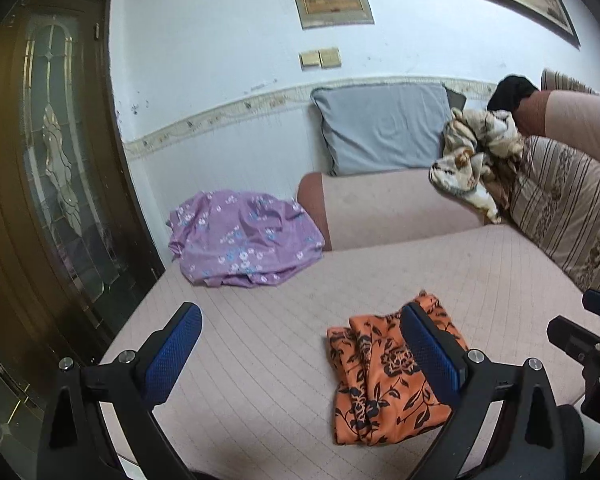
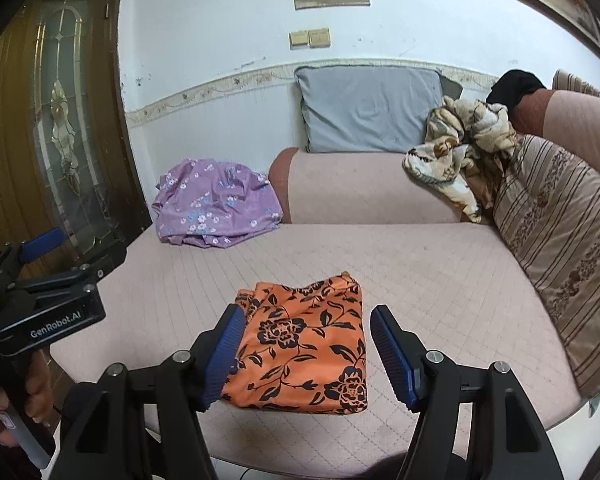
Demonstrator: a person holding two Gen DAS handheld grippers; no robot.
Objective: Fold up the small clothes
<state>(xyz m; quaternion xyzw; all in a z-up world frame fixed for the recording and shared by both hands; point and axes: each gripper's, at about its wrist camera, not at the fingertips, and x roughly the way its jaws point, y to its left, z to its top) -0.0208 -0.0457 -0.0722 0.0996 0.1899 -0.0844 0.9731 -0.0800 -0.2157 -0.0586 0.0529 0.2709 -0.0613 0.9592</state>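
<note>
Now we're hovering both grippers over the folded orange floral garment [image 2: 306, 342] lying on the pink sofa seat [image 2: 440, 280]; left gripper [image 1: 300, 356] and right gripper [image 2: 308, 354] are gaping, empty. Fold looks finished; next we're probably reaching for the crumpled purple floral garment [image 2: 216, 204].

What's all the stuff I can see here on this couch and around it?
folded cloth: one, orange with black flowers, front of the couch seat
crumpled cloth: one, purple with small flowers, far left of the seat
blanket: one, cream and brown, bunched on the armrest
pillow: one, grey, against the wall
cushion: one, beige striped, right side
couch: one, pink
door: one, brown with glass, left
switches: two, cream, on the wall
left gripper: one, black with blue pads, open, empty
right gripper: one, same, open above the orange cloth
</note>
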